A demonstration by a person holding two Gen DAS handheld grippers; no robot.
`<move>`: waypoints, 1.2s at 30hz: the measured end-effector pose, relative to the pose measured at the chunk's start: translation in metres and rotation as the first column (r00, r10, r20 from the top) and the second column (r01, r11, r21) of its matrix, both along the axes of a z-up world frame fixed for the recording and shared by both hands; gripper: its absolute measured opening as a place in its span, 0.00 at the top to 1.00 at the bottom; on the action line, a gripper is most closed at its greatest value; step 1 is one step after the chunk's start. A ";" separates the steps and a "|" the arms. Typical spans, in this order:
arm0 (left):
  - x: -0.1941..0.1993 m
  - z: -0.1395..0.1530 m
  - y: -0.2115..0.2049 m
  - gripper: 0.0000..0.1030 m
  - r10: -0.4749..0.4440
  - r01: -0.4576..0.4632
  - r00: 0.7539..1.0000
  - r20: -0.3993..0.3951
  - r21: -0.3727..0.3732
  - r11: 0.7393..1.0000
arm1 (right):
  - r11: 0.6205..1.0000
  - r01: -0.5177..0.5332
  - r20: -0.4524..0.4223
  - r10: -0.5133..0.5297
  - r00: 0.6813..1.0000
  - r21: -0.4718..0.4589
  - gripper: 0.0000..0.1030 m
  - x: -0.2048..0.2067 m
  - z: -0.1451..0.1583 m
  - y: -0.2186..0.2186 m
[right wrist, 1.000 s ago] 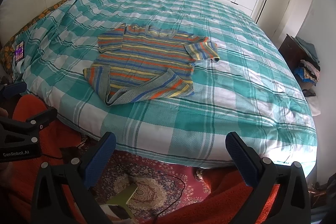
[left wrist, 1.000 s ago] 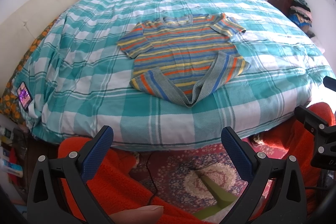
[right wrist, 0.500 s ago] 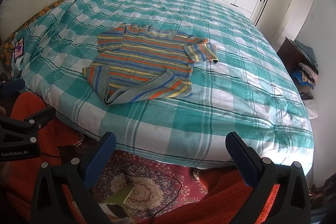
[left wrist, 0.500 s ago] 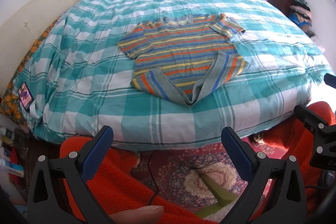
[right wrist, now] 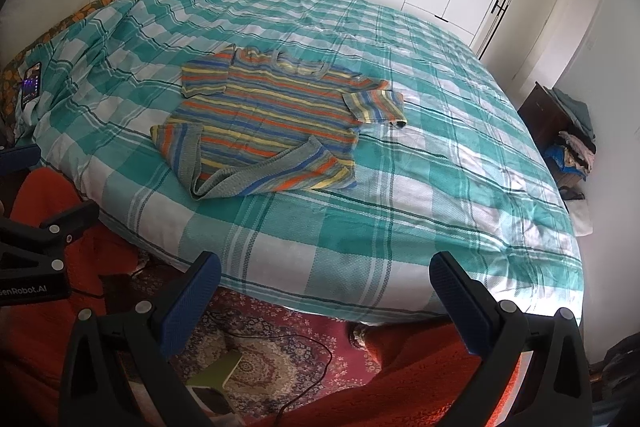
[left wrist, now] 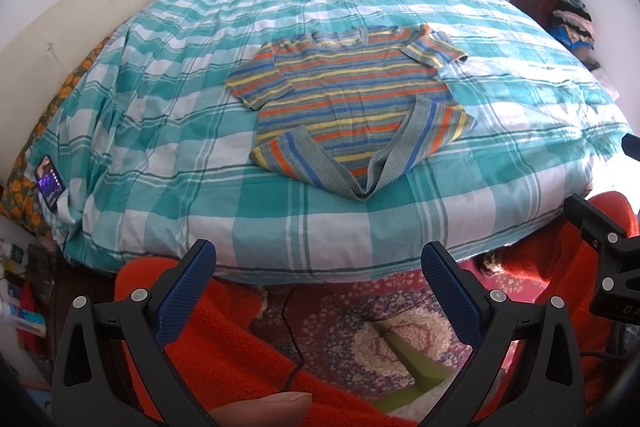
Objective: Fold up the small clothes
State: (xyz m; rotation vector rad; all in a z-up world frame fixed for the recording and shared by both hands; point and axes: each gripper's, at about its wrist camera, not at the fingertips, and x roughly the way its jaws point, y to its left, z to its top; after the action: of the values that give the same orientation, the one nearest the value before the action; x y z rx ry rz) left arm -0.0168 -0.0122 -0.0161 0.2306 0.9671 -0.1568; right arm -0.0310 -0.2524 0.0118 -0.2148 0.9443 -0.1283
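The bed (left wrist: 160, 131), under a teal and white checked cover, fills most of both views, with a pale headboard along its left side and white wardrobe doors beyond its far edge. A patterned red rug (right wrist: 280, 343) lies on the floor below the near edge, and a phone (left wrist: 50, 183) with a lit screen lies near the bed's near-left corner.

The striped T-shirt (left wrist: 352, 99) lies flat on the cover, closer to the near edge than the far one and roughly midway across. Its long axis runs from near edge to far edge: the neckline points toward the far edge and the wardrobes, the hem toward the near edge. Both short sleeves are spread out to the sides.

Folding looks barely begun. The two lower corners of the hem are turned up and inward, showing the grey underside and meeting in a V at the near edge of the shirt; whether that is a deliberate first fold or just a rumple I cannot say. The sleeves and body remain unfolded, so nearly all the work is left.

The left gripper (left wrist: 320, 283) hangs off the near edge of the bed, jaws spread wide and empty. The right gripper (right wrist: 326, 291) is likewise wide apart, holding nothing, well short of the shirt.
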 end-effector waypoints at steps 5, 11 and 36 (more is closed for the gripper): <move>0.000 -0.001 0.002 0.01 0.007 -0.007 1.000 0.004 0.013 1.000 | 1.000 0.001 0.001 -0.001 1.000 0.002 0.00 0.000 0.000 -0.001; 0.004 -0.004 0.014 0.01 0.037 -0.036 0.999 -0.017 0.022 0.999 | 0.998 -0.012 0.020 0.011 1.000 0.063 0.00 -0.002 -0.002 0.001; 0.123 -0.062 -0.008 0.00 0.121 -0.117 0.982 -0.145 0.034 0.993 | 0.990 -0.135 -0.054 0.132 0.990 -0.052 0.27 0.310 -0.134 -0.115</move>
State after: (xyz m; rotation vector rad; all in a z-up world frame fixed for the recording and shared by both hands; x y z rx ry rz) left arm 0.1061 -0.0204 -0.0781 0.1856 1.1270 -0.0523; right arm 0.2786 -0.3676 -0.1218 -0.3333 0.9744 -0.0262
